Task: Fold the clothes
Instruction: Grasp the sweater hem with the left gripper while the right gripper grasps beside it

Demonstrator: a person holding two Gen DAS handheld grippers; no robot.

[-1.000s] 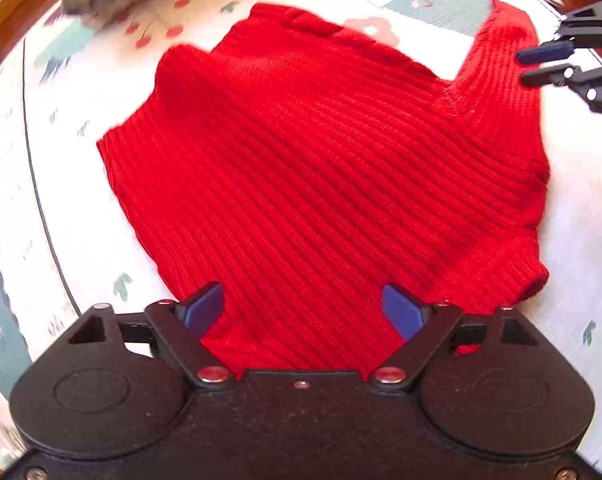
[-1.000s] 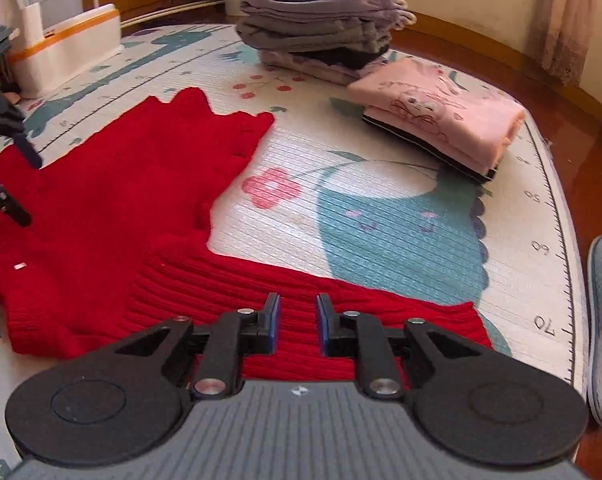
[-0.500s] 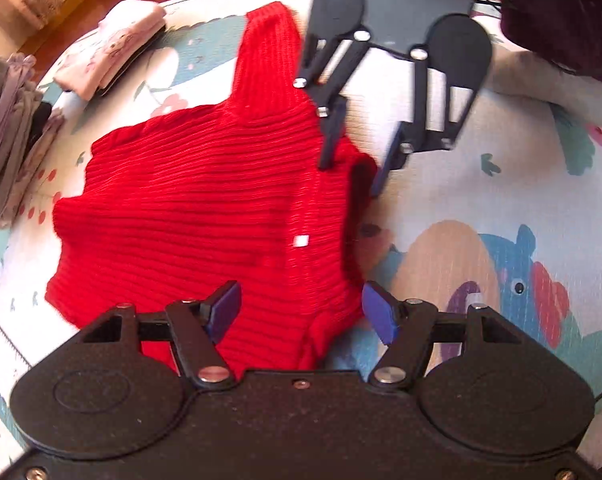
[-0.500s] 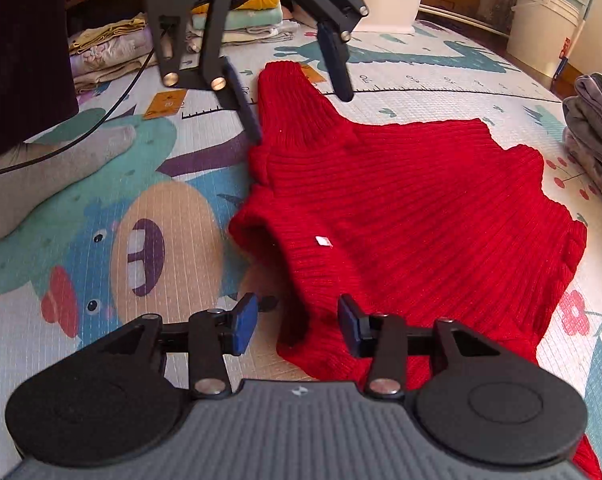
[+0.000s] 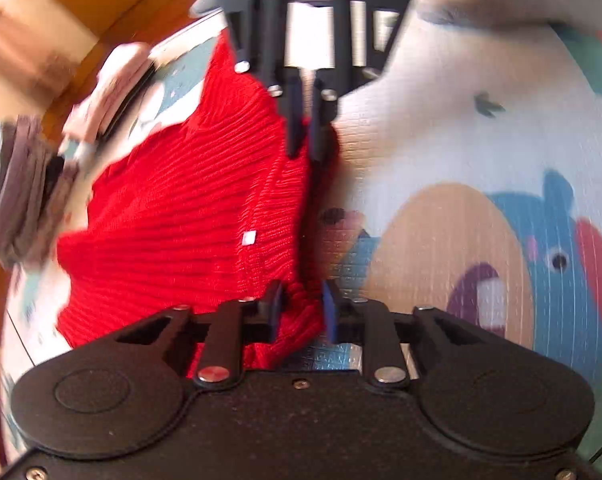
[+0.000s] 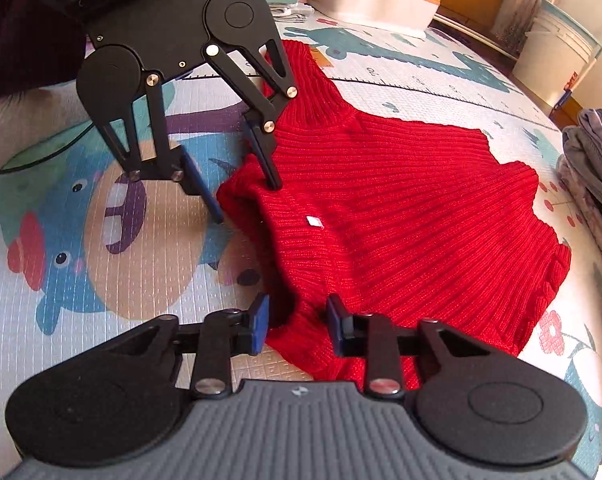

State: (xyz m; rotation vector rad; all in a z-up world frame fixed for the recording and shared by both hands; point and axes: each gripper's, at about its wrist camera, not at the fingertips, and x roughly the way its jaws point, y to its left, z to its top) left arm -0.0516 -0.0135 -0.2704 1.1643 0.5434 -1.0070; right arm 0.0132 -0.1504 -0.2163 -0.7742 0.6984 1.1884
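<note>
My left claw (image 5: 301, 312) has squeezed in and now pinches the red sweater (image 5: 181, 216). The white tag (image 5: 248, 238) just ahead is too small to read. My right claw (image 6: 297, 322) narrowed around the sweater's edge; I cannot tell if it grips.

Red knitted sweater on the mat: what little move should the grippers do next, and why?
Probably pinch firmly and lift that edge. The left gripper and right gripper both have an edge of the red ribbed knitted sweater between their fingers, while the rest lies flat on the cartoon play mat.
</note>
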